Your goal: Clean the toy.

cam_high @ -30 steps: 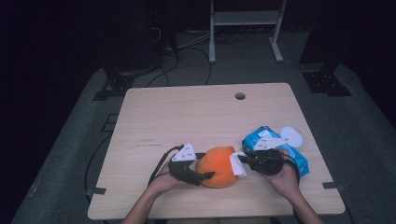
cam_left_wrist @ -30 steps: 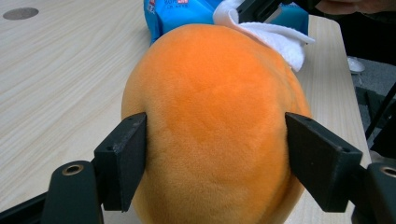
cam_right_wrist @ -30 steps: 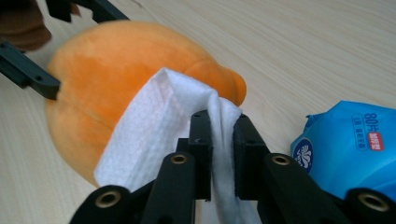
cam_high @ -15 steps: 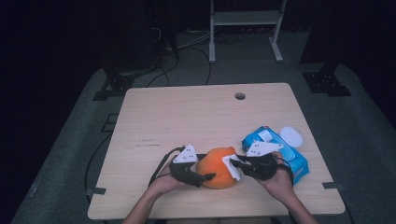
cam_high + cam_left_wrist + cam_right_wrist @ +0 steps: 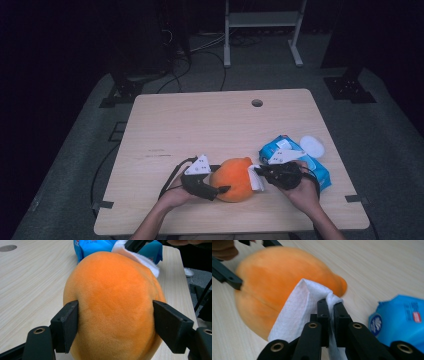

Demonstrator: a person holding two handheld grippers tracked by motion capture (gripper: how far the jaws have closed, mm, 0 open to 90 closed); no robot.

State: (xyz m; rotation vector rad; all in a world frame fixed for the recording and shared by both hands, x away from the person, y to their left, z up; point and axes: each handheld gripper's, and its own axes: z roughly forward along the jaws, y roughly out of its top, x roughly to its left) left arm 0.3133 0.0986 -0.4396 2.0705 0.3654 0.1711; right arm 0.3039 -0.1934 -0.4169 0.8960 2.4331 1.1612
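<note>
A round orange plush toy (image 5: 235, 177) rests on the wooden table (image 5: 210, 125) near its front edge. My left gripper (image 5: 115, 322) clamps it from the left, one black pad (image 5: 67, 325) pressed into each flank. From the right, my right gripper (image 5: 331, 307) is shut on a folded white wipe (image 5: 294, 312); its jaws have just been closing on it. The wipe lies against the plush toy's (image 5: 274, 280) right side. In the high view the right gripper (image 5: 257, 175) sits just right of the plush.
A blue pack of wipes (image 5: 320, 172) lies under and behind my right hand, with a round white disc (image 5: 312, 146) beside it. A small round hole (image 5: 257, 103) is near the table's far edge. Dark floor, cables and a metal stand lie beyond.
My right gripper with the white wipe has shifted slightly against the plush toy's right side. The left gripper and the plush have stayed in place.
</note>
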